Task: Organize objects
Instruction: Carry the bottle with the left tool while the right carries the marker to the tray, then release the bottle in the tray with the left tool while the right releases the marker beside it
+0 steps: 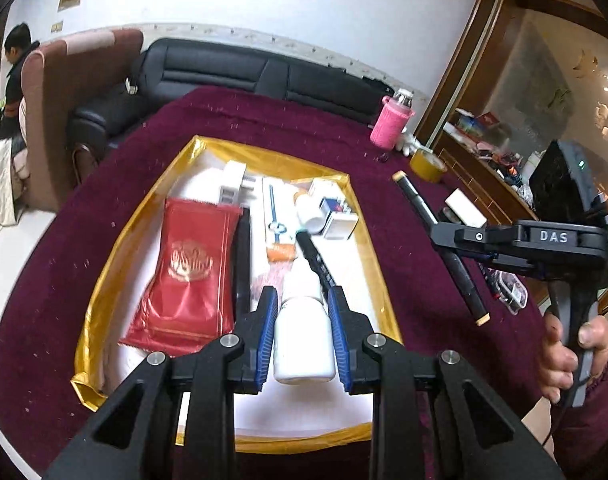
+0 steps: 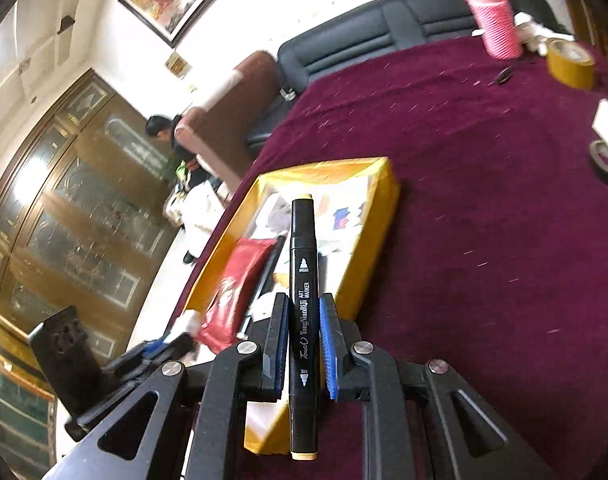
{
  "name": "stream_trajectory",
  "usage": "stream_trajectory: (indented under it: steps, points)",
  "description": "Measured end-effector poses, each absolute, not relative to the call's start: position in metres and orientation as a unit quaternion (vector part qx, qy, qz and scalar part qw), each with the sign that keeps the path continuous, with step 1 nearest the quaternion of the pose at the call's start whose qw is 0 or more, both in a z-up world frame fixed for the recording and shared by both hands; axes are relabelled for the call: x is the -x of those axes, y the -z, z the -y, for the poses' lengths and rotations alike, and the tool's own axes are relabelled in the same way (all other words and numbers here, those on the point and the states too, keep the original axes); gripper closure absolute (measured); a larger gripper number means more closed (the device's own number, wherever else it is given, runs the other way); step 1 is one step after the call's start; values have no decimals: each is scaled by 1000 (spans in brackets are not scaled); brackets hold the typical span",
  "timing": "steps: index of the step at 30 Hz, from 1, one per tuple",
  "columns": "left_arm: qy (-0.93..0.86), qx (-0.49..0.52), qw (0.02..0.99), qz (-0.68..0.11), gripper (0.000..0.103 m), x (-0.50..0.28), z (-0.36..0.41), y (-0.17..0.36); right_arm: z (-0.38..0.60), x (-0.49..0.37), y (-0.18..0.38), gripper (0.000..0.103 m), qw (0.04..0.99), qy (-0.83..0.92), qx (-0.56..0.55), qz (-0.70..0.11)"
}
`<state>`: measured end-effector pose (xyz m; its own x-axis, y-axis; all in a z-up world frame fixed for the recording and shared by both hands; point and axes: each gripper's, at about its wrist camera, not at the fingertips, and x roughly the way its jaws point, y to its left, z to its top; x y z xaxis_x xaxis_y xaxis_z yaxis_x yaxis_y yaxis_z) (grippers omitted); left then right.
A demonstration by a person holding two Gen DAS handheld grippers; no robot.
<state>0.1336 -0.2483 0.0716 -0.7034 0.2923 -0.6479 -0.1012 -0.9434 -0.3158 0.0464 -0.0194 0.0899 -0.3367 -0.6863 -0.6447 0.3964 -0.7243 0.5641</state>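
Note:
My left gripper (image 1: 302, 300) is shut on a white plastic bottle (image 1: 303, 344), which hangs over the near half of the gold-lined box (image 1: 144, 208). In the box lie a red packet (image 1: 188, 272), a black pen (image 1: 316, 260), small white cartons (image 1: 336, 216) and other small items. To the right of the box my right gripper (image 2: 303, 300) is shut on a black art marker (image 2: 303, 240) with cream tips, which stands lengthwise between the blue pads. The same marker (image 1: 464, 280) shows in the left wrist view, above the cloth to the right of the box.
A maroon cloth (image 1: 264, 120) covers the table. A pink-sleeved bottle (image 1: 390, 124), a yellow tape roll (image 1: 426, 164), a white block (image 1: 464, 208) and a black tape roll (image 2: 606, 160) are on its far right side. A black sofa (image 1: 232, 68) and a seated person (image 1: 14, 64) are beyond.

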Motion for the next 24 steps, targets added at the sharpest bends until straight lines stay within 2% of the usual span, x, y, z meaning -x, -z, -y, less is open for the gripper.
stream_trajectory:
  steps: [7,14,24]
  points:
    - [-906,399,92,111,78,-120,245,-48,68,-48,-60,86,338,784,-503,135]
    - [-897,425,83,85,78,-111,240,-29,93,-44,-45,86,302,801,-512,79]
    - [-902,416,82,78,78,-107,245,-28,103,-32,-39,86,253,823,-508,23]
